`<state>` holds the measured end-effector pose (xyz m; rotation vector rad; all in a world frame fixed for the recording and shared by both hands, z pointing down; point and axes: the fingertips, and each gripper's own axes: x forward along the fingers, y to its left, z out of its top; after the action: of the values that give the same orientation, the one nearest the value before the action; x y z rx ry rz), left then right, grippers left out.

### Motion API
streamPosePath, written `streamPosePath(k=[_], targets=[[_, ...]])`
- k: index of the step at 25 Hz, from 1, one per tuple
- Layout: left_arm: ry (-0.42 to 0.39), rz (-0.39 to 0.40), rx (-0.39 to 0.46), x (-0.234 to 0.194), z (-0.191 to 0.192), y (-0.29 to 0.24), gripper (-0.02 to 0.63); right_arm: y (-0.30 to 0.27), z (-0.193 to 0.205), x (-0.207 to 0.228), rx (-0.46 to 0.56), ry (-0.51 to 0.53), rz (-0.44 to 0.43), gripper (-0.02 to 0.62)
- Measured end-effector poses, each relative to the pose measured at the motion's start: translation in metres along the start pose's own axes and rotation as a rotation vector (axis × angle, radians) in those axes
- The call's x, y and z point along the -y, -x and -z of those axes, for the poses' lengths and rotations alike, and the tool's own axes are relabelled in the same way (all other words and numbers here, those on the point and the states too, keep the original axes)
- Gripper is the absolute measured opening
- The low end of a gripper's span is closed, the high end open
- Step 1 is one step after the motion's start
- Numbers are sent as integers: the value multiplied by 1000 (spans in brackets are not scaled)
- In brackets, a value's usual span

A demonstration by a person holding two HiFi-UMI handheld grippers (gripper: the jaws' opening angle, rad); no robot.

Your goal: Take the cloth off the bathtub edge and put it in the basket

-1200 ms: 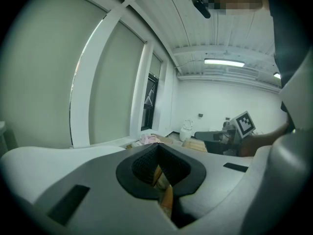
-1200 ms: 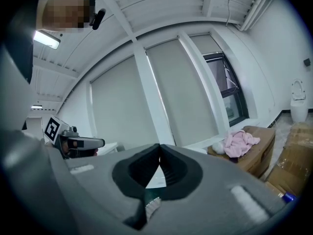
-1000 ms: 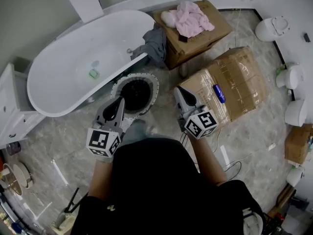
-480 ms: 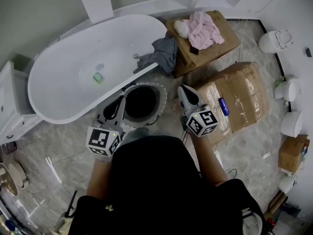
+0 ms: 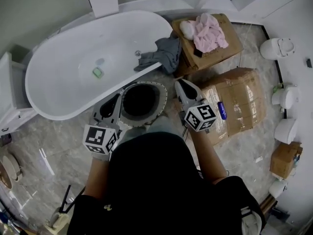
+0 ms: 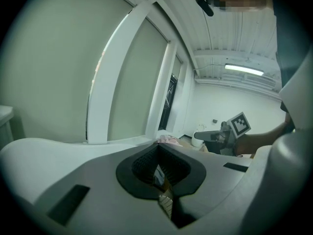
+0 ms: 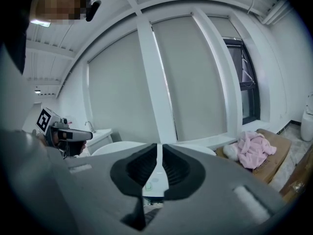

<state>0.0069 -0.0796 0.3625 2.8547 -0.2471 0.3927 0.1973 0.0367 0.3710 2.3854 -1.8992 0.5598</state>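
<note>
A grey cloth hangs over the right end of the white bathtub. The round basket stands on the floor against the tub, just below the cloth. My left gripper is at the basket's left rim, shut and empty. At the basket's right rim is my right gripper, short of the cloth. Its jaws have just been opening to a thin slit with nothing between them. In the right gripper view the right gripper points at the tub. The left gripper faces the window wall.
A cardboard box beside the tub holds a pink cloth. A larger box with a blue object lies right of my right gripper. White toilets line the right wall. A cabinet stands at the left.
Both grippers have moved forward towards the tub, so the basket now lies between them. The grey cloth has stayed on the tub edge.
</note>
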Motion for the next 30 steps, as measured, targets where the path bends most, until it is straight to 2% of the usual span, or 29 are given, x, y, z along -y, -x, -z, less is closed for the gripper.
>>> streamPosePath(k=[5,11,17,23,30], targets=[[16,-32,-10,-2,-1,-14,14,-19,9,19,-42,-2,-27,37],[39,-108,-36,-3,3,-33,14,-47,26,51,-116,-1,-75,49],[76,-201,-70,-3,11,-52,14,-84,54,98,-220,19,-111,101],[114,-318,-114,4,30,-67,14,-129,103,153,-353,51,-145,170],[165,-468,-176,11,56,-76,14,-184,177,206,-512,103,-202,217]])
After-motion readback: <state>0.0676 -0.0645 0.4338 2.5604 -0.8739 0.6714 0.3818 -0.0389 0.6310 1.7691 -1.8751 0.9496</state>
